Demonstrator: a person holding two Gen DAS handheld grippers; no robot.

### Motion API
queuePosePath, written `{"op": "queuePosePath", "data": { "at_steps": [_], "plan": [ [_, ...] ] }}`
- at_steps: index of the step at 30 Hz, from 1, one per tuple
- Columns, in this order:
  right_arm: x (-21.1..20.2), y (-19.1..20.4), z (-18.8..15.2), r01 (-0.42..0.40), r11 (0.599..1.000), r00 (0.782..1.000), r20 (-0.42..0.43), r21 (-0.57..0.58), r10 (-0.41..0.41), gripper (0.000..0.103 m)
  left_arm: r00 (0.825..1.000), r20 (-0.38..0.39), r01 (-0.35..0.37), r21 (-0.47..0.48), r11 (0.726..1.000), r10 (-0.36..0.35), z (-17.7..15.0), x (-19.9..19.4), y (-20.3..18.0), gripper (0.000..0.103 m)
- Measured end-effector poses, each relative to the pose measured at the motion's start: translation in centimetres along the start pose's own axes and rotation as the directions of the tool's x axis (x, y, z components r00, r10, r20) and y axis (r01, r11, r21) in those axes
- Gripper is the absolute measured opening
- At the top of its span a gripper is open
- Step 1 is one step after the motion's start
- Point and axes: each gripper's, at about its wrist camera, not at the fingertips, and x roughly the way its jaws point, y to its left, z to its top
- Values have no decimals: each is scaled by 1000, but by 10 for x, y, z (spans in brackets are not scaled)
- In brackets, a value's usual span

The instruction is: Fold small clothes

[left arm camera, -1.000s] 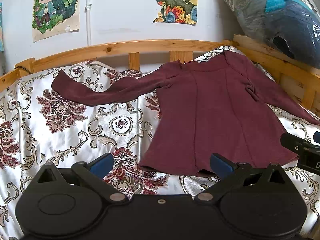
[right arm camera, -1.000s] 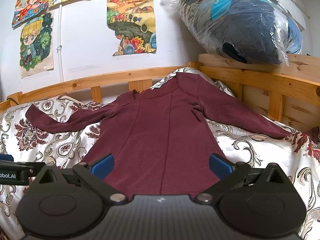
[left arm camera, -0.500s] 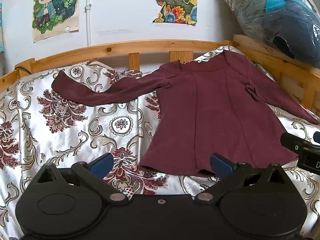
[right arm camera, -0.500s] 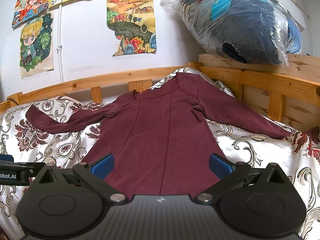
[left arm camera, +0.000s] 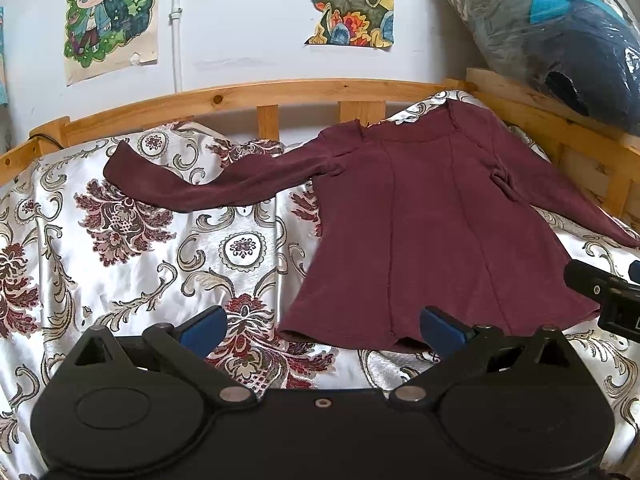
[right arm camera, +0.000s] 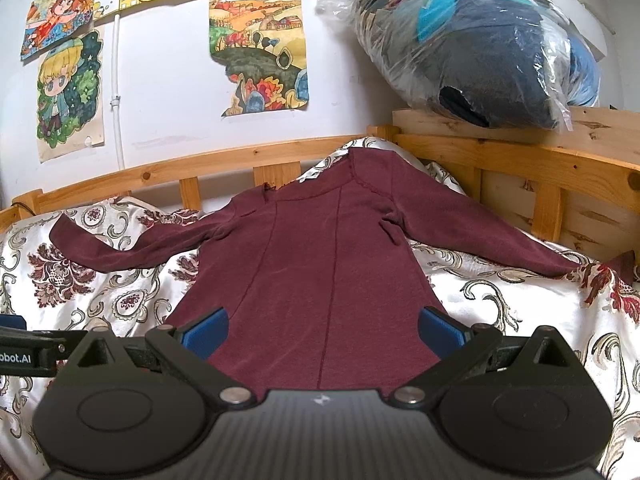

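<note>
A maroon long-sleeved top (left arm camera: 432, 232) lies flat on the patterned bedspread (left arm camera: 120, 248), neck toward the headboard, both sleeves spread out; it also shows in the right wrist view (right arm camera: 320, 280). My left gripper (left arm camera: 322, 326) is open and empty, just in front of the hem's left corner. My right gripper (right arm camera: 320, 330) is open and empty, over the middle of the hem. The right gripper's body shows at the right edge of the left wrist view (left arm camera: 608, 296). The left gripper's body shows at the left edge of the right wrist view (right arm camera: 36, 348).
A wooden bed rail (left arm camera: 256, 96) runs along the back and right side (right arm camera: 552, 184). A plastic bag of dark clothes (right arm camera: 480, 48) rests on the right rail. Drawings (right arm camera: 260, 52) hang on the white wall.
</note>
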Motion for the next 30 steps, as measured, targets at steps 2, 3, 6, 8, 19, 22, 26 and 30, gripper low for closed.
{"op": "queuePosePath", "data": {
  "at_steps": [2,3,6,8,19,22,26,30],
  "plan": [
    [-1,0,0,1,1000,1000,-1,0,-1,103,1000,0,0,1,1000,0,0,0,0,102],
    [-1,0,-1,0,1000,1000,0,0,0,103,1000,0,0,0,1000,0,0,0,0,102],
    [-1,0,-1,1,1000,1000,-1,-1,-1,103,1000,-2,0,-1,1000,0,0,0,0,102],
    [-1,0,-1,0,1000,1000,-1,0,0,103,1000,-1,-1,0,1000,1,0,0,-1,102],
    [-1,1,-1,1,1000,1000,-8,-1,-1,103,1000,-8,3,12,1000,-3,-1,1,-3,102],
    [-1,0,-1,10,1000,1000,-7,5,-10,103,1000,-11,-2,18,1000,2,-1,5,-3,102],
    [-2,-8,3,41,998,999,7,56,-41,103,999,-38,-17,1,1000,17,7,18,0,102],
    [1,-33,13,57,980,998,-24,192,-54,103,995,-80,49,-47,998,-53,28,35,5,102]
  ]
}}
